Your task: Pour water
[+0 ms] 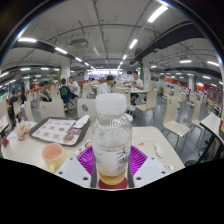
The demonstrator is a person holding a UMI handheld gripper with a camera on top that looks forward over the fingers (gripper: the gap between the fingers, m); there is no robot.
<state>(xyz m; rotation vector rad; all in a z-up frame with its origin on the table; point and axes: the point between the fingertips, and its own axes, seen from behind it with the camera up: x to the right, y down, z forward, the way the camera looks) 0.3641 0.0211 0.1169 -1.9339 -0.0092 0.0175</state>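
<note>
Bottle base perhaps behind fingers.

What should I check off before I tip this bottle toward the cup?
1. Bottle held: ok. The claw has both fingers pressed on the clear bottle.
2. Bottle upright: ok, not tilted.
3. Cap: not ok. The white cap appears to be on, so nothing can pour.
4. Cup ready: ok. The orange cup stands upright on the table, beside the bottle.
5. Cup under the mouth: not ok, it sits off to one side.
6. Water level: cannot tell through the clear wall.
</note>
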